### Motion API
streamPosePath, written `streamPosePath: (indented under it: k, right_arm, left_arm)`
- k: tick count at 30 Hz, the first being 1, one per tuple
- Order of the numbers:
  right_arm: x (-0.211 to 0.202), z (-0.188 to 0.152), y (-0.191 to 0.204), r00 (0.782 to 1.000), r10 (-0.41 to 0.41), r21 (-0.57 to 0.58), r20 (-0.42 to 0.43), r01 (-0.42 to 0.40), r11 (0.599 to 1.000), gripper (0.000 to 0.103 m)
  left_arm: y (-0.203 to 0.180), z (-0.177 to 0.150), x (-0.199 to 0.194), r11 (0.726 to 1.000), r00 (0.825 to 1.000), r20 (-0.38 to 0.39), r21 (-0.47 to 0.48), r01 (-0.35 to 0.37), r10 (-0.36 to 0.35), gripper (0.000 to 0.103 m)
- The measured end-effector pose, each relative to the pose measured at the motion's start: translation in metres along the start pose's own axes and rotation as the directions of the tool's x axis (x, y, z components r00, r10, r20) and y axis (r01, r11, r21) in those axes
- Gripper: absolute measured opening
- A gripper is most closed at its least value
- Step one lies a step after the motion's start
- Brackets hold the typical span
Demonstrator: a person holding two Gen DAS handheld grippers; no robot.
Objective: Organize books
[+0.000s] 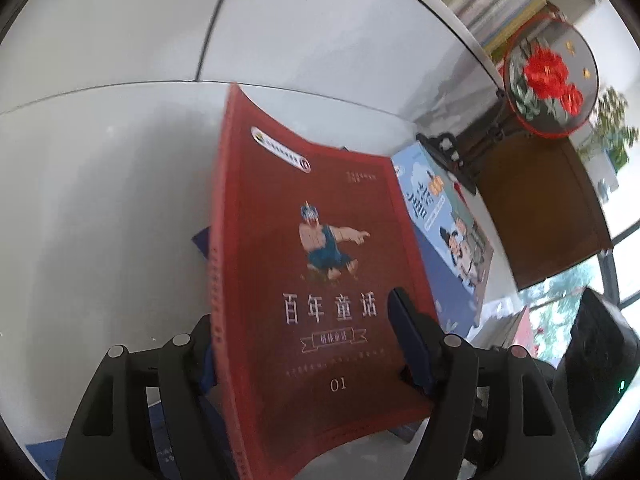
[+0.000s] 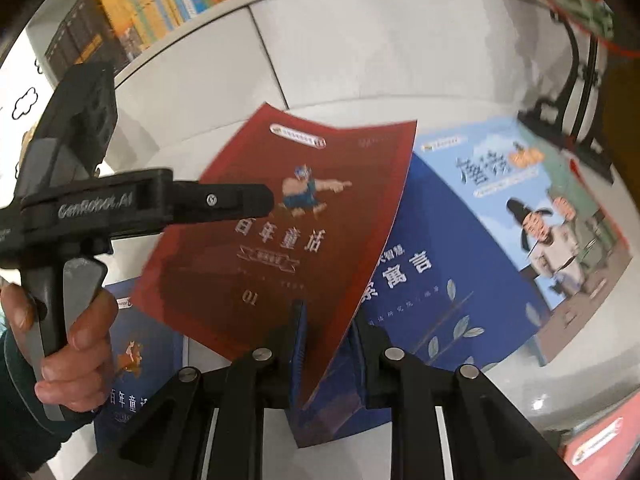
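Two grippers hold the red book (image 1: 316, 264): left (image 1: 308, 344) across it, right (image 2: 326, 340) pinching its cover. The thin cover could bend or slip free.

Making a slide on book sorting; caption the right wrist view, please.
Both tongs, right and left, grip a red book above blue books.

Left hand-held gripper (image 1: 304, 356) half-spread, right hand-held gripper (image 2: 326, 344) narrow, both angled downward.
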State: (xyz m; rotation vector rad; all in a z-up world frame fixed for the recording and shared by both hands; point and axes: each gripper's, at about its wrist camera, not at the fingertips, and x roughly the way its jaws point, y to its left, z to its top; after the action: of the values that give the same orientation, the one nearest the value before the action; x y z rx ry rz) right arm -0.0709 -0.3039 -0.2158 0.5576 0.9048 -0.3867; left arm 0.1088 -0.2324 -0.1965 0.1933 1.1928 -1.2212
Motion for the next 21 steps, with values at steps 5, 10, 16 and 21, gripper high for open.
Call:
streamPosePath:
  k: [5, 10, 16, 21]
  right_arm:
    - [0.008, -0.001, -0.034, 0.984, 0.176, 0.183, 0.023, -0.177, 0.967, 0.023]
    - [0.006, 0.009, -0.018, 0.994, 0.103, 0.123, 0.041, -0.107, 0.987, 0.023]
    - [-0.022, 0.011, 0.021, 0.991, 0.087, -0.021, 0.102, -0.085, 0.996, 0.023]
    - [-0.028, 0.008, 0.019, 0.993, 0.057, -0.01, 0.1, -0.056, 0.998, 0.023]
  left_arm:
    - [0.001, -0.002, 0.006, 1.0, 1.0, -0.019, 0.012, 0.018, -0.018, 0.069]
    - [0.002, -0.002, 0.007, 1.0, 1.0, 0.004, 0.007, -0.003, 0.003, 0.067]
    - [-0.006, -0.008, 0.0, 0.998, 0.998, 0.033, 0.041, -0.054, 0.053, 0.054]
    - [-0.014, -0.017, -0.008, 0.996, 0.998, 0.039, 0.062, -0.061, 0.059, 0.054]
